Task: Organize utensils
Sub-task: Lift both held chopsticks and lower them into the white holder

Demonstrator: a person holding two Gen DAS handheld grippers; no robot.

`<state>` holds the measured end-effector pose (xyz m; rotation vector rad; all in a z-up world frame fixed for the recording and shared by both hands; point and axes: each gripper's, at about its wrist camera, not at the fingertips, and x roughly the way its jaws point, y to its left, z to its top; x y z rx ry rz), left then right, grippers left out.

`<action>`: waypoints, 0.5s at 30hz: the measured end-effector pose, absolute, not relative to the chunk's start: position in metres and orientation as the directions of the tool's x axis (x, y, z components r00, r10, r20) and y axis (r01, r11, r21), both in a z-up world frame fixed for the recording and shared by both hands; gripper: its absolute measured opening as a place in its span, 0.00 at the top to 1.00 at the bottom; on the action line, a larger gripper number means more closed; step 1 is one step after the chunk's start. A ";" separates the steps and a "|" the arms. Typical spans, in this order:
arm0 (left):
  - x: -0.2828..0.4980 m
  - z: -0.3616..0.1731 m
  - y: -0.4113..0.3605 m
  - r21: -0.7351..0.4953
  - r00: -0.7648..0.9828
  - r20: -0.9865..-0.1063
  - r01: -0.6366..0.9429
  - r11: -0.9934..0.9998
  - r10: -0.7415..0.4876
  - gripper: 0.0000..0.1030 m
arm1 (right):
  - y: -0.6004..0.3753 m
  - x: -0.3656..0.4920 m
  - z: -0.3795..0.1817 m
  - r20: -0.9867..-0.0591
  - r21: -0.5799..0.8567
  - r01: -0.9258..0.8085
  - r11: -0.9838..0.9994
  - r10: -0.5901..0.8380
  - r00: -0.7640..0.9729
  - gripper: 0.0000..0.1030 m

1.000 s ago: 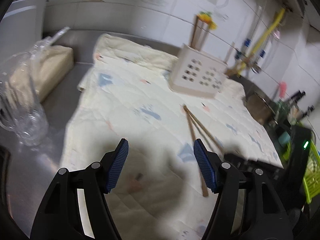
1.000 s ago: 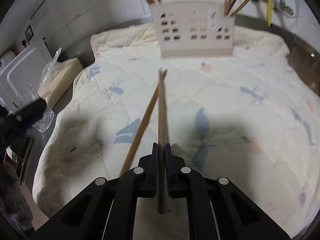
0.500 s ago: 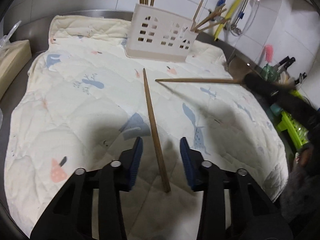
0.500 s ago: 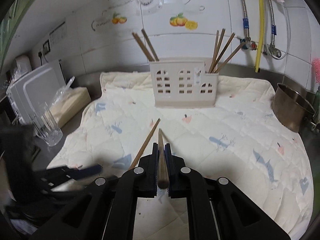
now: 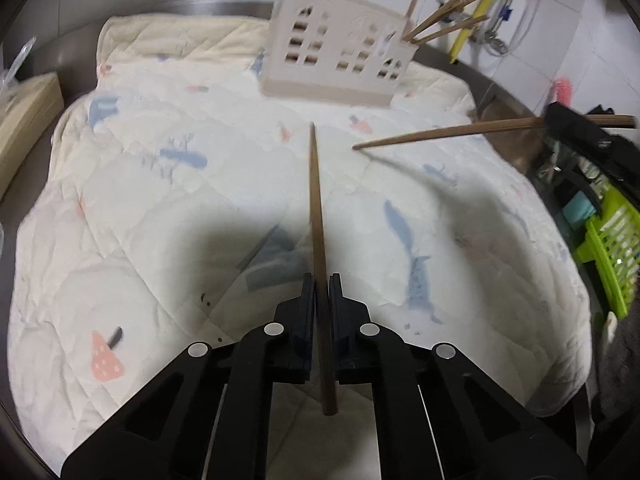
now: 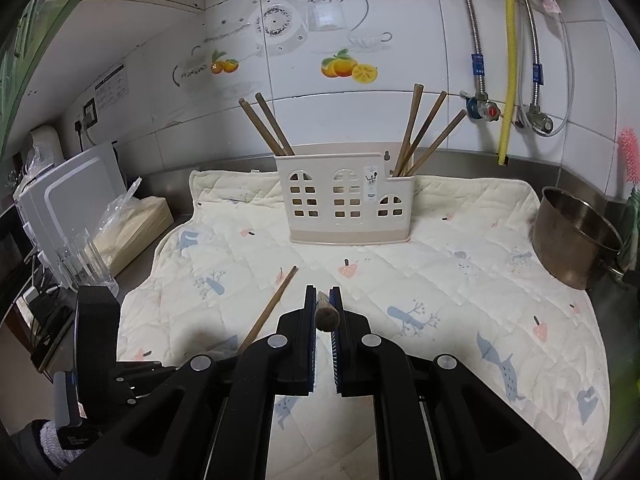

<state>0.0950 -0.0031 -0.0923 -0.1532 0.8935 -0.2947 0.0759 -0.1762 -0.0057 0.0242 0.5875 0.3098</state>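
Brown wood runs straight out between the closed fingers of the left claw (image 5: 320, 288): one chopstick (image 5: 318, 232), clamped near its thick end, its thin tip pointing toward the cream utensil holder (image 5: 336, 64) at the far side of the quilted mat (image 5: 160, 200). The butt end sticks out behind the pads toward the camera. The left claw sits low over the mat and angled down at it, casting a dark shadow just beneath.

The right claw (image 6: 323, 304) is likewise closed on a second chopstick (image 6: 326, 314), seen almost end-on in its own view, so it lies along the line of the fingers. This claw is held level and higher, facing the holder (image 6: 344, 200) squarely. From the left wrist view, that second chopstick (image 5: 448, 132) reaches in from the right, above the mat.

The holder stands upright on the mat, with two chopsticks (image 6: 266, 128) in its left compartment and three chopsticks (image 6: 424, 132) in its right one. A metal bowl (image 6: 572, 236) sits on the steel bench (image 6: 168, 180) beside the mat's right edge.
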 end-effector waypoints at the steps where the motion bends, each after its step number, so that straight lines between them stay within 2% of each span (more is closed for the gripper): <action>1: 0.093 -0.081 -0.002 -0.247 0.600 -0.732 0.208 0.946 -0.323 0.95 | -0.177 0.077 -0.004 -0.540 0.108 -0.282 0.953 0.294 0.789 0.94; 10: 0.107 0.012 0.007 -0.188 0.732 -0.585 0.295 0.937 -0.348 0.95 | -0.192 0.108 0.028 -0.542 0.114 -0.311 0.944 0.321 0.777 0.94; 15: 0.132 0.039 0.001 -0.171 0.740 -0.572 0.316 0.933 -0.355 0.95 | -0.198 0.129 0.046 -0.558 0.118 -0.336 0.934 0.342 0.756 0.94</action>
